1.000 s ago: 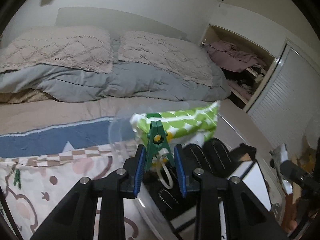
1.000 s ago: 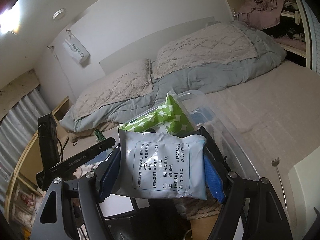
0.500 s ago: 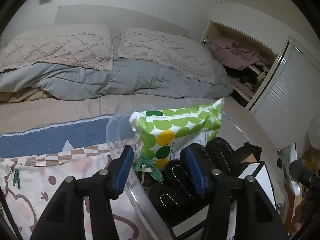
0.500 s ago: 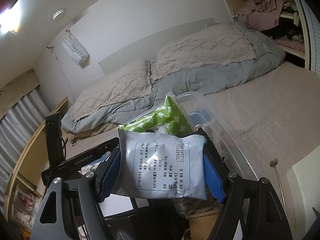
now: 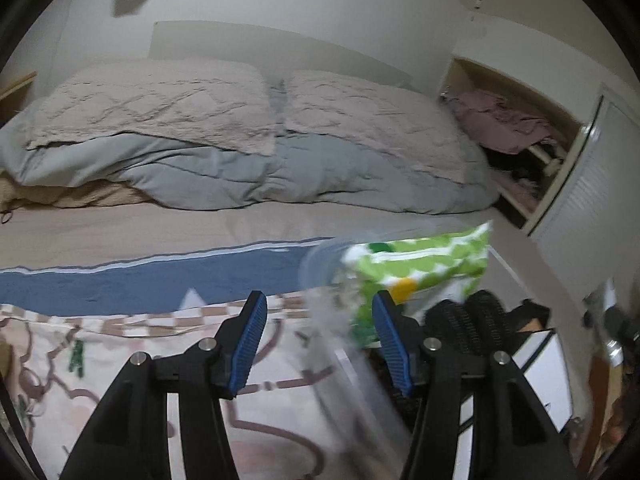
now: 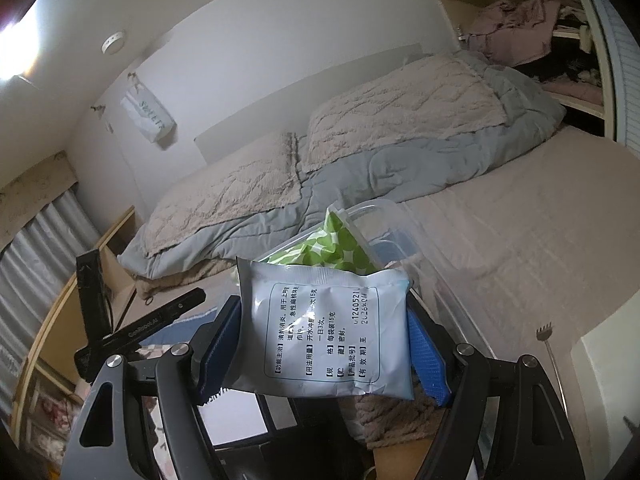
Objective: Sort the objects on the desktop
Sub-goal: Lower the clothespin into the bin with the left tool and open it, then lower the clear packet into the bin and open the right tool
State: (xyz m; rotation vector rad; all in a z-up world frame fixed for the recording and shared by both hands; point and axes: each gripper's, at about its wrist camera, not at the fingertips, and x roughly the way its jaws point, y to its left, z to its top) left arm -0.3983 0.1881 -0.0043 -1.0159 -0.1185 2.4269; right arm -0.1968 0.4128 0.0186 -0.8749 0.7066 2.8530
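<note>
Right tool (image 6: 324, 340) clamps white sachet (image 6: 320, 332) above clear bin (image 6: 404, 224).

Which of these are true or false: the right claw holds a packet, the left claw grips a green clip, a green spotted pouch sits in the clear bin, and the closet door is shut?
1. The right claw holds a pale printed packet. True.
2. The left claw grips a green clip. False: nothing sits between its pads.
3. A green spotted pouch sits in the clear bin. True.
4. The closet is shut. False: it stands open, with clothes showing.
</note>
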